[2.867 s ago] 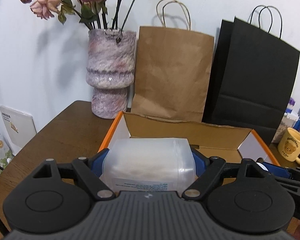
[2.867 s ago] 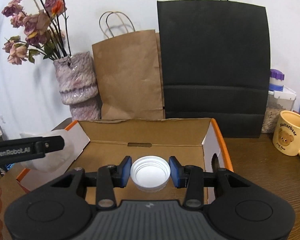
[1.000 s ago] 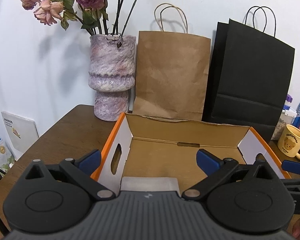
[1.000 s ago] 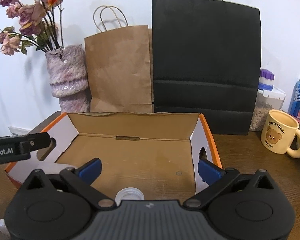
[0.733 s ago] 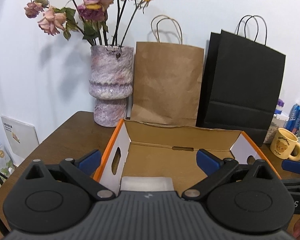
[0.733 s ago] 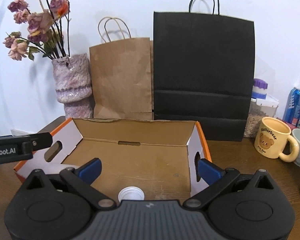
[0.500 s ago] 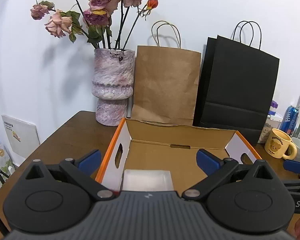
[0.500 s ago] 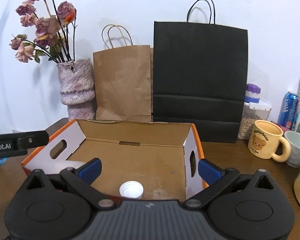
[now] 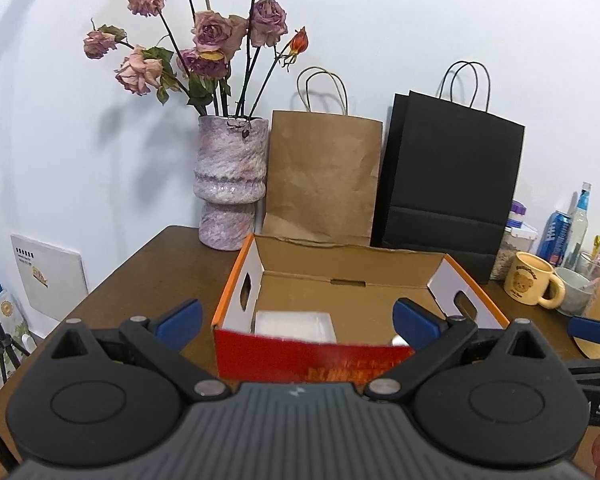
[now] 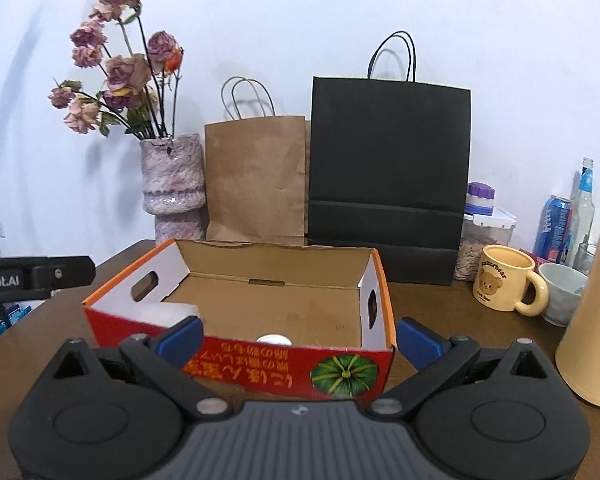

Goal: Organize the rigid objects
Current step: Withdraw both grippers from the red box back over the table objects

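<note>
An open cardboard box with orange-red sides stands on the brown table; it also shows in the right wrist view. A clear plastic container lies in its near left corner, also seen in the right wrist view. A white lid lies on the box floor by the front wall. My left gripper is open and empty, in front of the box. My right gripper is open and empty, also in front of the box.
A pink vase of dried roses, a brown paper bag and a black paper bag stand behind the box. A yellow bear mug, a grey cup, cans, bottles and a tan cylinder stand at right.
Both grippers let go of the container and the lid inside the box, opened, and pulled back and up. The box's front wall now shows in both views.
</note>
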